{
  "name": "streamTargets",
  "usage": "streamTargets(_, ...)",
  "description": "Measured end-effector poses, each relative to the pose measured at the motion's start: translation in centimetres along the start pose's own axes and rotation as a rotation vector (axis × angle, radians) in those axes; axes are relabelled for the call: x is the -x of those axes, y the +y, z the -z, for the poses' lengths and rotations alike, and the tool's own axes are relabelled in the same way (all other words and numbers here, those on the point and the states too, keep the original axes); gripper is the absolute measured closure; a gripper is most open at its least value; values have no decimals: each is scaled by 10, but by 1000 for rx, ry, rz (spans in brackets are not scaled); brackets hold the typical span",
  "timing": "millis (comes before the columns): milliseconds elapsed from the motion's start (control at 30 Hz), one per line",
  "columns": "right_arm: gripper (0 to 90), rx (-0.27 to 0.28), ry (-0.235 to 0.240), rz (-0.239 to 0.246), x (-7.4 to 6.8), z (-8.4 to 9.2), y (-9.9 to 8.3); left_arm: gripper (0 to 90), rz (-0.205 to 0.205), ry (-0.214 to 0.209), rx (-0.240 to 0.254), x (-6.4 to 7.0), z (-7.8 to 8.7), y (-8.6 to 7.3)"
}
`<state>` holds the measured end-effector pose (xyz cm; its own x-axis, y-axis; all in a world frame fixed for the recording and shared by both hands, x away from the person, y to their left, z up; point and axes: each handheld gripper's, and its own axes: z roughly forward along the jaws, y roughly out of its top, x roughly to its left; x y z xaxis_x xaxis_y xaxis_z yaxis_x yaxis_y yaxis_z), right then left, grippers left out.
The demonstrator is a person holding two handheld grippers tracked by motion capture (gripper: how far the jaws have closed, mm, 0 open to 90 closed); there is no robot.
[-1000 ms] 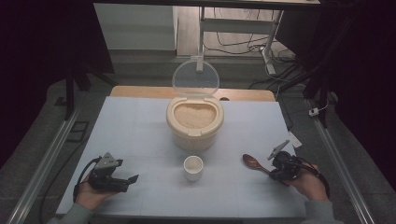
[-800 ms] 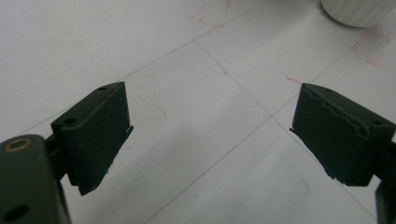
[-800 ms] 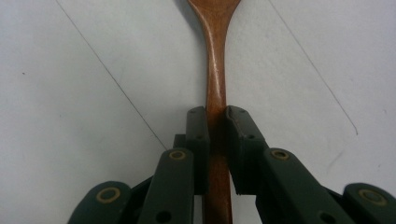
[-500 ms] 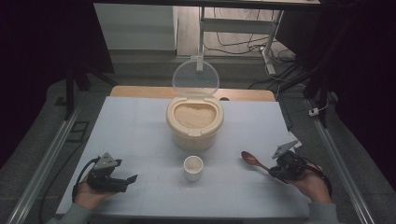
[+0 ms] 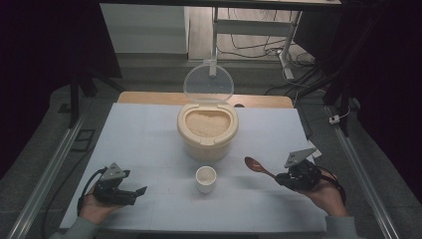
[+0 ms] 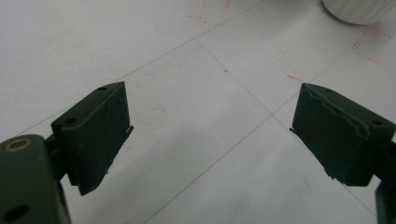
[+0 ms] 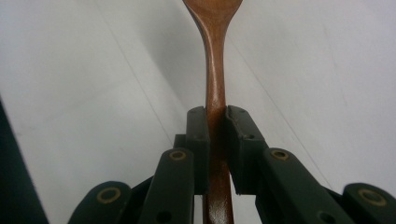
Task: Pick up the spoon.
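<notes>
Worktop (image 5: 149, 129): white sheet, faint grid lines; carries all items below.
Rice container (image 5: 207, 130): landmark; cream tub, grain-filled, clear lid (image 5: 208, 83) standing open behind it.
Right claw (image 5: 281, 179): right of and nearer than the container; closed on the spoon handle, pads (image 7: 198, 140) clamping both sides.
Left claw (image 5: 135, 193): left of and nearer than the container; open, nothing between its jaws, low over the worktop.
Cup (image 5: 206, 179): white, just in front of the container.
Wooden spoon (image 5: 255, 165): bowl pointing toward the container, clear of the worktop.
Handling note: likely scooping next; keep the bowl level, approach over the rim, avoid knocking the cup.
</notes>
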<state>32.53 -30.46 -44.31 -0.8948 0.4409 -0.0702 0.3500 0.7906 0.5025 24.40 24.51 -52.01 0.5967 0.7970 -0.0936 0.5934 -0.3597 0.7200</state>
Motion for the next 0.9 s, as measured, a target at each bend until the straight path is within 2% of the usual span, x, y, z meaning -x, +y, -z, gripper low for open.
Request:
streamTargets(267, 803, 71, 45, 36, -10, -1, 15, 114, -2, -1, -4, 1, -1, 0)
streamTargets(500, 803, 97, 75, 70, -20, -2, 27, 114, -3, -1, -7, 2, -2, 0)
streamTargets(800, 803, 119, 110, 151, -38, -6, 52, 113, -4, -2, -12, 2, -3, 0)
streamTargets(867, 803, 124, 111, 156, -40, -7, 54, 114, -3, -2, -11, 2, -3, 0)
streamTargets(900, 803, 126, 126, 173, -43, -9, 60, 114, -2, -2, -11, 2, -3, 0)
